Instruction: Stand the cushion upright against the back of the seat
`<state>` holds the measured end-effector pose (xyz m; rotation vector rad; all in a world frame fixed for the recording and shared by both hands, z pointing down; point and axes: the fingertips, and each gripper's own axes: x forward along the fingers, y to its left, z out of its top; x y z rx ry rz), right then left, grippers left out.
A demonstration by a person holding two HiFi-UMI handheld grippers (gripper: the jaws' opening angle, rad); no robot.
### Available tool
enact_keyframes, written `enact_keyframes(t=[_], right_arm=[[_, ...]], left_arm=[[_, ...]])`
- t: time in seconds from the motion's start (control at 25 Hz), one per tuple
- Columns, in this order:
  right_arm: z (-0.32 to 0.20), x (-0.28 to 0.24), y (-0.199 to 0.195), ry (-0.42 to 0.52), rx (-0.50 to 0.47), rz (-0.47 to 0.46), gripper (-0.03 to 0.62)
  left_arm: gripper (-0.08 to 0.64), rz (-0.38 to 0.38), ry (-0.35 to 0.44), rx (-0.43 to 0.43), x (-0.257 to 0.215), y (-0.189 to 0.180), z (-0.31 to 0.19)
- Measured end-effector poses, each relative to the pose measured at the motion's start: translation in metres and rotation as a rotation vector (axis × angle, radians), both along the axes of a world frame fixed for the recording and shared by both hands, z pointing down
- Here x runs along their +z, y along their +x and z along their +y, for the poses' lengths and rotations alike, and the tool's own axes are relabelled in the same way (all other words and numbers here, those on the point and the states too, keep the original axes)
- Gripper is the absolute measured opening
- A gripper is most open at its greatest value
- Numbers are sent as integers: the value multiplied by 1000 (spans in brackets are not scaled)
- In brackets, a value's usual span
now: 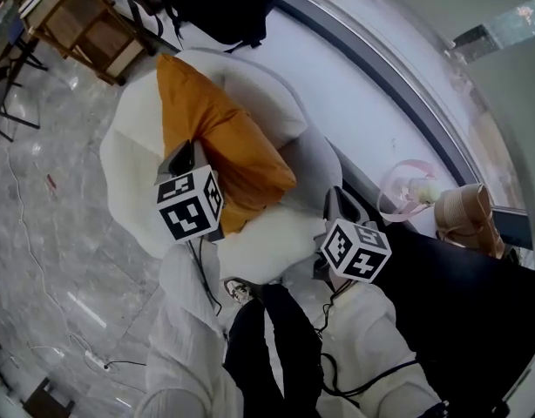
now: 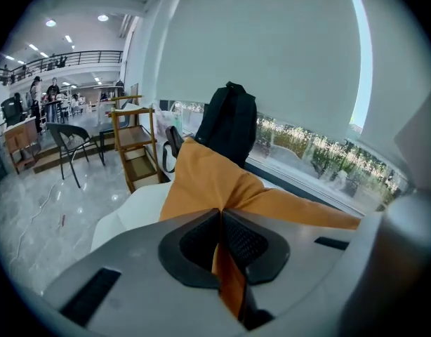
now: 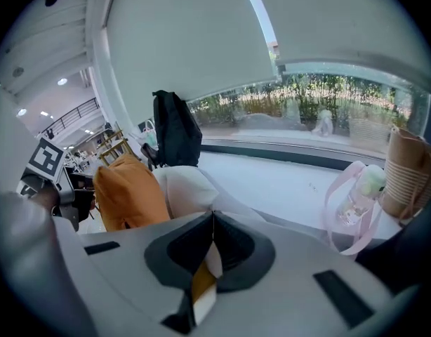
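Pinched shut with the left claw (image 2: 220, 216) on a thin fold of the orange cushion (image 1: 220, 138), fabric squeezed flat between the pads. Likewise shut with the right claw (image 3: 213, 220), on a sliver of orange and white cloth, judged to be the cushion's near corner, though hard to confirm. Risky in both cases: so little material held that a sharp pull upward could slide it out of one grip and let the cushion flop sideways onto the white seat (image 1: 128, 181) or roll off its front edge. Equally risky to tip it up unevenly, with one claw leading, and so twist the soft body into a fold instead of a flat stand against the seat's back (image 1: 250, 85). Also worth minding the dark backpack (image 1: 224, 3) just beyond the back rim, close enough to be nudged. Currently lying slanted across the seat, far end up near the back rim, near end by the front edge at the claws; resting or lifted, cannot tell. Reaching forward and downward with both white-sleeved forearms (image 1: 185, 312), side by side, marker cubes uppermost, claws angled down toward the seat.
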<state>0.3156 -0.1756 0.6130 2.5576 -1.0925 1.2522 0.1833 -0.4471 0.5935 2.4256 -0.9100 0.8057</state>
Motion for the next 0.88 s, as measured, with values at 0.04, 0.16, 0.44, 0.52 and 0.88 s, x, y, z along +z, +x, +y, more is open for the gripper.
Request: enact_keyframes(t=[0.04, 0.16, 0.44, 0.52, 0.88], right_arm=[[-1, 1, 2, 3, 5, -5, 63], [0, 4, 7, 8, 16, -14, 63], [17, 16, 17, -5, 39, -40, 63], [20, 20, 20, -4, 47, -50, 63], [27, 27, 23, 15, 64, -77, 63]], left_arm=[[12, -5, 8, 16, 2, 7, 2], [12, -14, 25, 50, 6, 26, 6], [19, 34, 53, 118, -1, 58, 14], [86, 58, 79, 149, -11, 70, 18], [173, 26, 64, 174, -6, 72, 30]])
